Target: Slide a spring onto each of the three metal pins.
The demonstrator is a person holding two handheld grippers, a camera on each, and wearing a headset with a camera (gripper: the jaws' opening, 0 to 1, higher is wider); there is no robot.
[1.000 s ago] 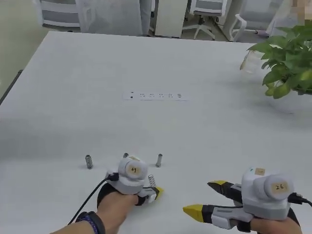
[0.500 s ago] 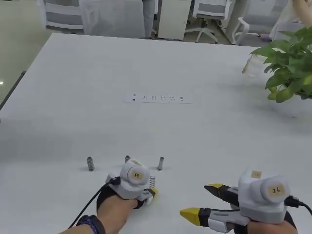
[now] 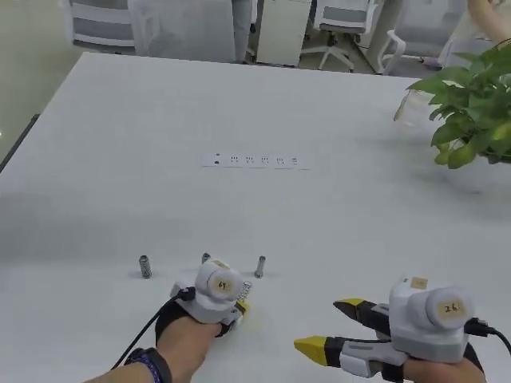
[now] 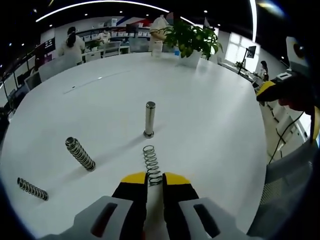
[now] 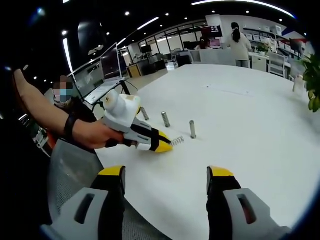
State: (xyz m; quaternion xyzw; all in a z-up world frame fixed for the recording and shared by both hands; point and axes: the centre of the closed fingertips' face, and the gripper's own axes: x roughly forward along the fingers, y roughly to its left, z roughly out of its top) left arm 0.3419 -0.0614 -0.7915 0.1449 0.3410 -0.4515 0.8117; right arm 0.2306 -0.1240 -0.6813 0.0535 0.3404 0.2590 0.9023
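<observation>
Three small metal pins stand in a row on the white table (image 3: 263,104). The right pin (image 3: 260,266) (image 4: 149,119) (image 5: 192,129) is bare. The middle pin (image 4: 80,153) (image 5: 165,119) and the left pin (image 3: 145,266) (image 4: 32,188) each carry a spring. My left gripper (image 3: 239,304) (image 4: 154,178) is shut on the lower end of a loose spring (image 3: 244,290) (image 4: 151,163) (image 5: 177,140), just short of the bare pin and pointing toward it. My right gripper (image 3: 329,325) (image 5: 166,172) stands open and empty to the right, near the table's front edge.
A white power strip (image 3: 254,160) lies in the middle of the table. At the far right stand a potted plant (image 3: 471,104) and a clear cup (image 3: 412,102). Office chairs (image 3: 335,16) stand beyond the far edge.
My left gripper has moved a little closer to the bare right pin with the spring in it. The right gripper has hardly moved.
</observation>
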